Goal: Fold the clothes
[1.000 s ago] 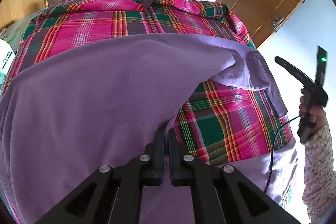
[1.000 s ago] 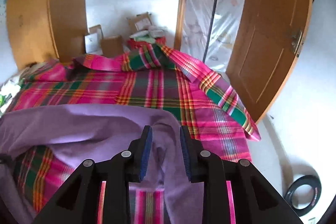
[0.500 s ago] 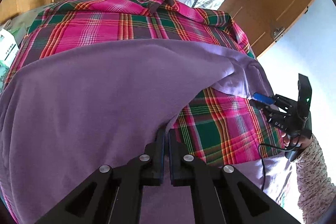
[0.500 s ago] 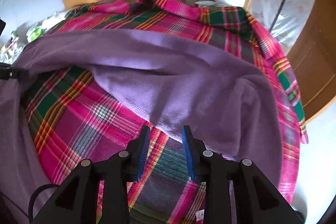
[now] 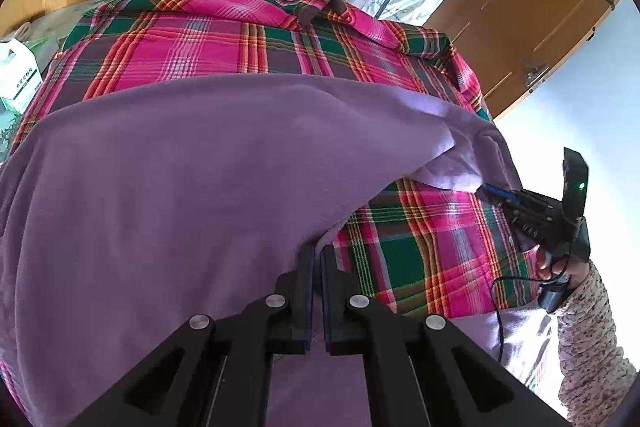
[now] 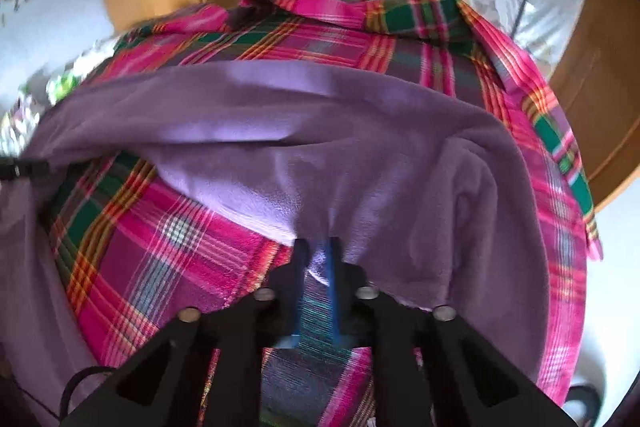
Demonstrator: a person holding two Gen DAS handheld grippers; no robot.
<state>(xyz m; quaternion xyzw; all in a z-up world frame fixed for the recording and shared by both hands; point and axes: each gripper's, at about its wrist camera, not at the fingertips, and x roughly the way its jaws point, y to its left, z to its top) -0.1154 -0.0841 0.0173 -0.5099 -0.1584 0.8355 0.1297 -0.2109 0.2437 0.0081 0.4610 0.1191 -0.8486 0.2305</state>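
Left gripper (image 5: 317, 255) fingers pinch the purple cloth's (image 5: 180, 187) edge. Right gripper (image 6: 318, 259) fingers, narrowly parted, clasp another edge; motion blur hides how firmly. The cloth drapes over a plaid bed (image 5: 224, 39), its lower part cut off.

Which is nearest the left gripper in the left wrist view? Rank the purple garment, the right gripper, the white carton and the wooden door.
1. purple garment: clamped in the left gripper.
2. right gripper: right, at the garment's edge.
3. white carton: far left.
4. wooden door: upper right, beyond the bed.
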